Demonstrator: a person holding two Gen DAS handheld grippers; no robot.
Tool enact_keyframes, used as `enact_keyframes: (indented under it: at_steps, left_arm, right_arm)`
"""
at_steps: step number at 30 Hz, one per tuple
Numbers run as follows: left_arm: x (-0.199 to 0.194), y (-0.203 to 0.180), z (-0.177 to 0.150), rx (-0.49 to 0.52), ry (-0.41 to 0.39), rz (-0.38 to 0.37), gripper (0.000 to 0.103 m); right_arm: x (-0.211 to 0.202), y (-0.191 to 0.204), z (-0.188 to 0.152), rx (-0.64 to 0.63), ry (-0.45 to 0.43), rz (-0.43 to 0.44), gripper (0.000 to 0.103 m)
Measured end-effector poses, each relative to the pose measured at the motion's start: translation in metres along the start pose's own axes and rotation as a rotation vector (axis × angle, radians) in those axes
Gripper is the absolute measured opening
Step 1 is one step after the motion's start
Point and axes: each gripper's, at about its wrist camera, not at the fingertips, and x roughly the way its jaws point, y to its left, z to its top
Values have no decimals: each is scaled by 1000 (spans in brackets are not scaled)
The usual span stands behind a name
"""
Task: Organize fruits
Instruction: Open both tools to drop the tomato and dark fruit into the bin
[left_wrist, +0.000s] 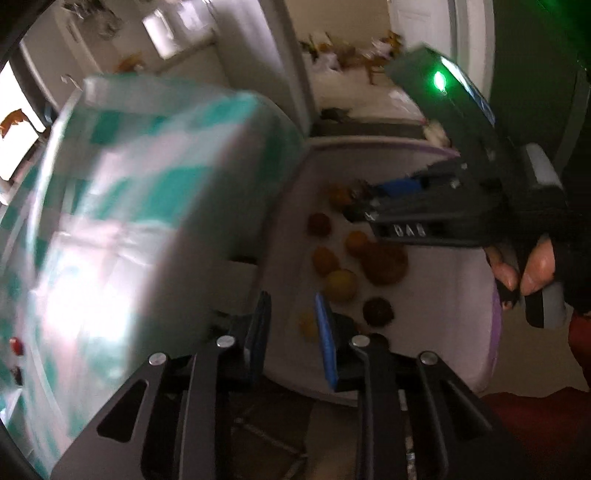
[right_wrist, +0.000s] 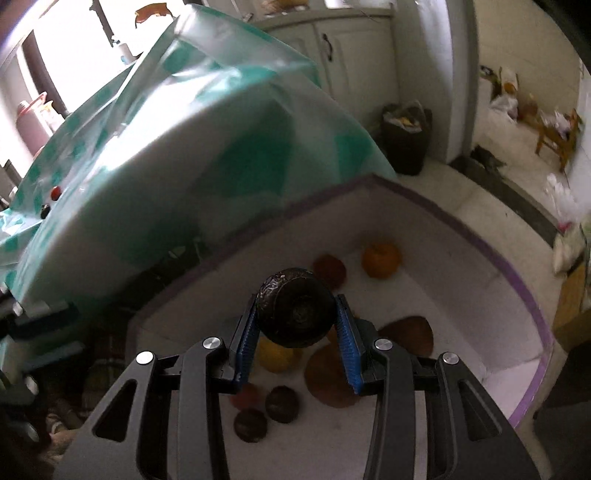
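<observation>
Dark, round wrinkled fruit (right_wrist: 295, 308) is sitting clamped in the right gripper (right_wrist: 295, 328), stem end facing back, above the white foam box (right_wrist: 461, 280); the left gripper (left_wrist: 293, 332) is hanging closed, holding nothing.

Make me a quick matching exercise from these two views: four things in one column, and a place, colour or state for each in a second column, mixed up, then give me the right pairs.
Column one:
1. dark round fruit
2. orange fruit
3. left gripper
4. checked cloth

Column two:
A. green and white, draped over the table beside the box
B. held between the blue fingers of the right gripper
C. nothing between its fingers
D. lying in the white box, near the far wall

Pairs: 1-B, 2-D, 3-C, 4-A
</observation>
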Motion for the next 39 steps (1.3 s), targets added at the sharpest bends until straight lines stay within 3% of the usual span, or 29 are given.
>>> enact_keyframes:
  at_steps: [4,10,12,14,15,18,19,32,39]
  left_arm:
    - [35,-7,-9,-22,91,-68,25]
    - [65,-9,-14,-29,178,-128,27]
    - [71,-6,-19,-44,208,-136,39]
    - [72,-3,-22,-64,214,-138,57]
    - [71,-1,-23,-76,209,-134,60]
    - [66,2,-24,-89,192,-124,70]
    - [64,3,-24,-90,186,-122,74]
    - [50,0,-19,-69,133,-99,80]
    - [13,0,-13,-47,5,-83,88]
  right_arm:
    - [12,-9,-6,35,39,-12,41]
    - [46,-12,-14,33,183,-90,41]
    - [47,-12,-13,30,184,-102,41]
    - [50,-14,-14,42,202,-125,42]
    - [51,-15,-15,55,207,-132,45]
    - [48,-21,-15,97,194,-129,70]
    - [46,-22,-15,104,185,-130,74]
    - [22,-26,-3,142,130,-145,82]
    - [-9,-12,19,93,68,-168,85]
